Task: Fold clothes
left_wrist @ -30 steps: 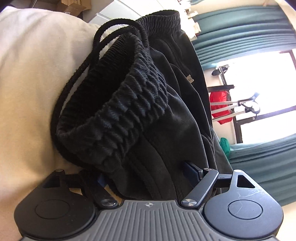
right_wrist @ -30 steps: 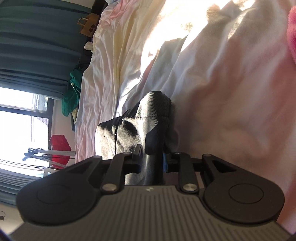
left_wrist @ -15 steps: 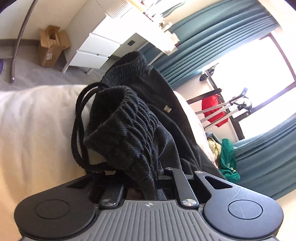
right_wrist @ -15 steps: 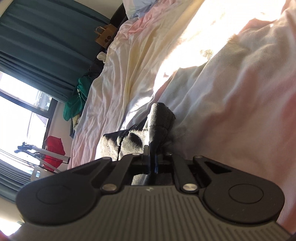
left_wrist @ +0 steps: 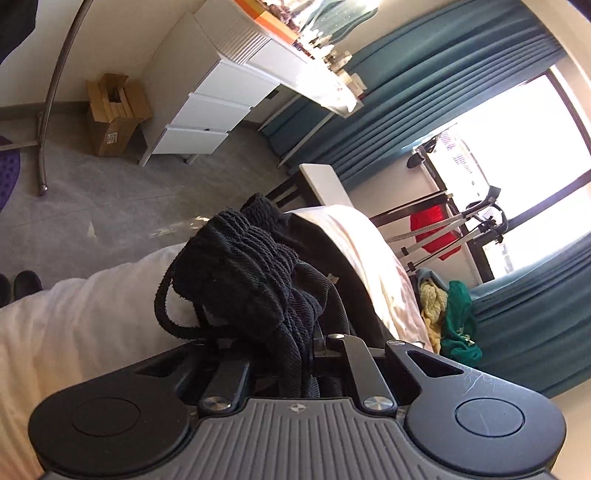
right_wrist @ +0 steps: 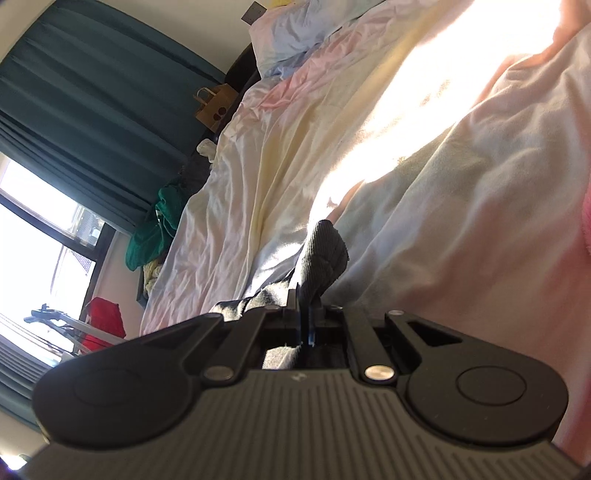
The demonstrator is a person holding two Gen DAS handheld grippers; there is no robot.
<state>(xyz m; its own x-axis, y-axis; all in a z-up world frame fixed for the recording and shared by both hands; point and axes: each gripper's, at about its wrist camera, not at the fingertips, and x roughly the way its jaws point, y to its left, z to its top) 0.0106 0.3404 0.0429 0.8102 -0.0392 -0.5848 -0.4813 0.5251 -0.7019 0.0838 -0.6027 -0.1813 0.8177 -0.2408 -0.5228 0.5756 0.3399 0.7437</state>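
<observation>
A pair of black pants with a ribbed elastic waistband and a black drawstring lies on the bed. My left gripper is shut on the bunched waistband and holds it lifted over the bed's white cover. The fingertips are hidden by the cloth. My right gripper is shut on another end of the black pants, which sticks up between the jaws above the rumpled pastel sheet.
A white drawer unit and a cardboard box stand on the grey floor past the bed's edge. Teal curtains frame a bright window. A green and yellow clothes pile sits by it. A pillow lies at the bed's head.
Both grippers have risen with the pants. The left closed on the waistband and lifted it, bringing the floor and drawers into view. The right tightened on its end.
</observation>
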